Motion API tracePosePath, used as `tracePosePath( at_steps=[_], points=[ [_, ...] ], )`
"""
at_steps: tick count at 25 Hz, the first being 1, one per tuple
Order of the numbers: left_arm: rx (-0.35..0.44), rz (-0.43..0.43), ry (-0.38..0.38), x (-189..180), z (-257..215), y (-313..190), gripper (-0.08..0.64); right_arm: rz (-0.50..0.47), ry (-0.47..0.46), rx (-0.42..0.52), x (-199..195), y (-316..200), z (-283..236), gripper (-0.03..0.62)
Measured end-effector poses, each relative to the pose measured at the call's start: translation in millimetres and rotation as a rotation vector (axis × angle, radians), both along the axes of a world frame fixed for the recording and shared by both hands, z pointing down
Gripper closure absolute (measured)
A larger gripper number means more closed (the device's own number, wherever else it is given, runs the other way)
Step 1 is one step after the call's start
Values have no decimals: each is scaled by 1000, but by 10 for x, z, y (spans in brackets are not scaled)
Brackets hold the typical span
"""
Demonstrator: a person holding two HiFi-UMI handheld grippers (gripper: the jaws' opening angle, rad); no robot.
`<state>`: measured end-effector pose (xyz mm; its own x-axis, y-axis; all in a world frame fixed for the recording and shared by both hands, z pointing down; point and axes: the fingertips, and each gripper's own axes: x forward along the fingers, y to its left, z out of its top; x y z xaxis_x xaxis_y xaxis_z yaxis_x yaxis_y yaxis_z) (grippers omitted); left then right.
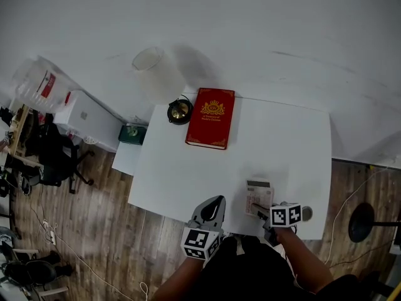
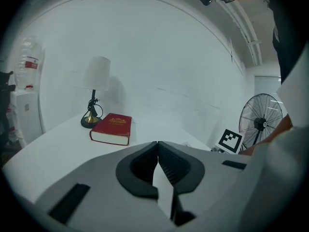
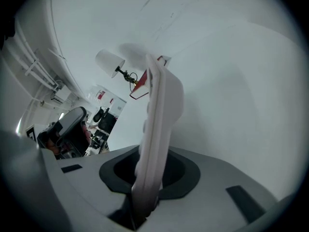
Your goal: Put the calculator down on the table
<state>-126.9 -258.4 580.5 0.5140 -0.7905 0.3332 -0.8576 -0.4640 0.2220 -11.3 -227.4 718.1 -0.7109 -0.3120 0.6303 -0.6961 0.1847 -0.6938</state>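
**Right gripper (image 1: 263,213) clamping the calculator (image 1: 259,197) at the near edge of the table (image 1: 188,174)**

Matte grey, ribbed jaw pads are filling the bottom of the right gripper view. They are pressing on the near end of the calculator, a slim slab of smooth, pale plastic. It is showing edge-on there, rising between the pads and thickening into a rounded hump toward its far end.

From the head view the calculator is facing upward, with a dark display strip at its far end and rows of keys beneath. It is lying flat over the white table, close to the front edge and right of centre. Whether it is already resting on the surface I cannot tell. The gripper is reaching it from the person's side, with its black-and-white marker cube (image 1: 286,215) sitting just behind the jaws.

The left gripper (image 1: 216,204) is hovering at the table's front edge, near the calculator's left side but apart from it. Its jaws are pressing together with nothing between them.

Further back on the smooth table, a red hardcover book (image 1: 211,117) with a gold emblem is lying flat. Just beside its left edge, a lamp's round dark-and-brass base (image 1: 180,111) is standing, carrying a white cylindrical shade (image 1: 156,71). Wooden planks (image 1: 94,231) are covering the floor around the table.
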Motion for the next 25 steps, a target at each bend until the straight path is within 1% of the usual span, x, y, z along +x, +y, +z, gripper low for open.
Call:
tracePosePath(
  at_steps=[3, 8, 11, 14, 16, 19, 25],
  points=[
    [-5, -5, 3, -22, 12, 0, 540, -12, 70, -8, 68, 7, 66, 469],
    [-6, -14, 12, -40, 7, -24, 540, -16, 176, 20, 179, -20, 75, 448],
    [-7, -5, 16, -2, -5, -23, 540, -7, 262, 36, 273, -39, 89, 391],
    [-8, 8, 22, 58, -19, -13, 540, 5, 355, 60, 394, -59, 89, 320],
    [-10, 16, 24, 96, -20, 0, 540, 13, 399, 67, 462, -65, 93, 283],
    [-10, 27, 25, 144, -24, 13, 540, 25, 432, 72, 529, -67, 103, 248],
    [-1, 33, 27, 180, -63, -10, 540, 29, 459, 71, 572, -70, 129, 227]
  ],
)
